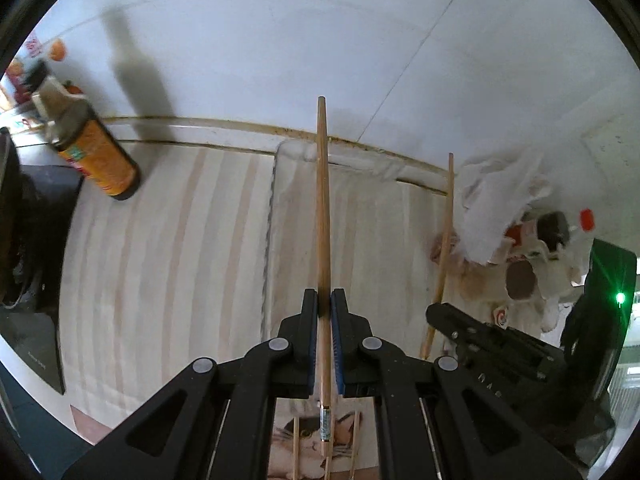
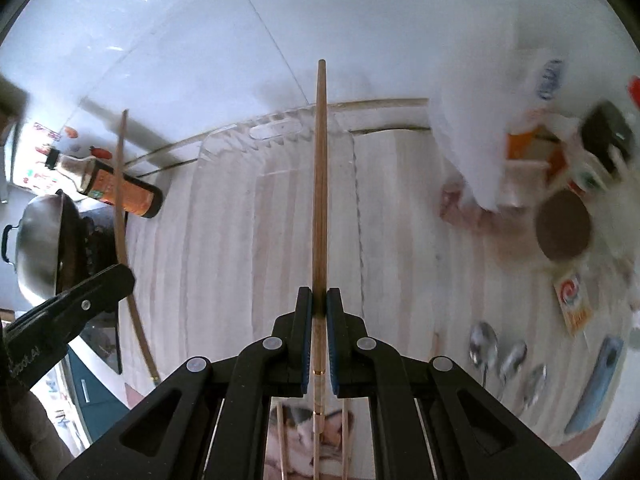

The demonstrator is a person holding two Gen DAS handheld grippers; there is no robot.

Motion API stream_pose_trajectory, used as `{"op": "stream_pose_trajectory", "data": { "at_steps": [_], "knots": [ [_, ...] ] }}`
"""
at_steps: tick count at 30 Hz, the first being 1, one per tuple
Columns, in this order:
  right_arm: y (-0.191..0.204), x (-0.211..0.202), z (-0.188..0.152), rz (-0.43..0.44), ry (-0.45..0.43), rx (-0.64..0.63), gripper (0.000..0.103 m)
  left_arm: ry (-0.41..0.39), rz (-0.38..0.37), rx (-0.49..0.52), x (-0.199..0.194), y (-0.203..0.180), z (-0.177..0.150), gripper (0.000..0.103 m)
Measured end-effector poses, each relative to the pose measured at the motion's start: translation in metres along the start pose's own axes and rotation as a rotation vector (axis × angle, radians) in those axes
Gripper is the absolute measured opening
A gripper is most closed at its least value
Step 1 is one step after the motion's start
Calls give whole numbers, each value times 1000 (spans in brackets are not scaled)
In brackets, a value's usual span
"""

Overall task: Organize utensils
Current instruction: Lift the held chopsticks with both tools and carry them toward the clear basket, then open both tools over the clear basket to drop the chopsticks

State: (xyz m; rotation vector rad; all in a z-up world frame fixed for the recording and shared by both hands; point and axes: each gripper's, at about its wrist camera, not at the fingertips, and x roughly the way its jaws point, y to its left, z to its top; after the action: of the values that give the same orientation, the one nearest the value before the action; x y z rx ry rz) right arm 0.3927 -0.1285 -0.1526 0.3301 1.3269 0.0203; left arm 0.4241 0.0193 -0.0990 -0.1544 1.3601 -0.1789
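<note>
Chopsticks are held one in each claw above a striped surface point(image 1: 160, 264). The left claw point(image 1: 324, 300) is clenched on a chopstick point(image 1: 323, 200) that runs straight forward along its fingers, tip toward the white wall point(image 1: 280, 40). The right claw point(image 2: 319, 300) grips a second chopstick point(image 2: 319, 180) the same way, pointing over a clear tray point(image 2: 280, 152) that lies on the surface against the wall. In the left view the right claw and its stick appear at the right edge; in the right view the left claw and its stick show at the left. More chopsticks lie below both claws on a cat-print mat point(image 1: 344, 436). An orange-labelled bottle point(image 1: 96, 152) stands near the wall on the left, beside a wok point(image 2: 40, 240). On the right, blurred, are white bags point(image 2: 472, 120), a brown lid point(image 2: 564, 226) and three spoons point(image 2: 484, 344) lying just beside one another.
</note>
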Motion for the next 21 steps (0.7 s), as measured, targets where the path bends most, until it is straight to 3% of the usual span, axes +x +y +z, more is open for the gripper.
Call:
{"op": "stream_pose_trajectory", "data": {
  "at_steps": [5,8,9,10,11,12,13,15,17,19,21],
  "knots": [
    [-1,29,14,-8,61,-14,7,82,-4,-4,29,1,15,5],
    [-4,46,17,3,126,-17,8,76,22,-3,30,4,13,7],
    [-5,50,18,-3,134,-16,13,63,52,4,28,4,11,10],
    [-6,51,18,-6,134,-17,26,50,68,10,25,5,9,18],
    [-8,49,16,-6,126,-15,33,36,93,13,22,6,8,24],
    [-10,47,16,-11,120,-13,38,19,115,16,20,7,8,40],
    [-12,44,14,-15,111,-11,38,-27,149,18,12,8,3,55],
    [-14,34,11,-36,78,-6,39,-86,205,16,2,12,-3,68],
    [-17,20,4,-67,32,-7,45,-157,241,15,-10,16,-13,74],
    [-20,7,-2,-71,-14,8,50,-215,275,16,-21,19,-24,103],
    [-23,-8,-14,-84,-78,10,57,-273,286,28,-31,22,-37,103]
  ]
}}
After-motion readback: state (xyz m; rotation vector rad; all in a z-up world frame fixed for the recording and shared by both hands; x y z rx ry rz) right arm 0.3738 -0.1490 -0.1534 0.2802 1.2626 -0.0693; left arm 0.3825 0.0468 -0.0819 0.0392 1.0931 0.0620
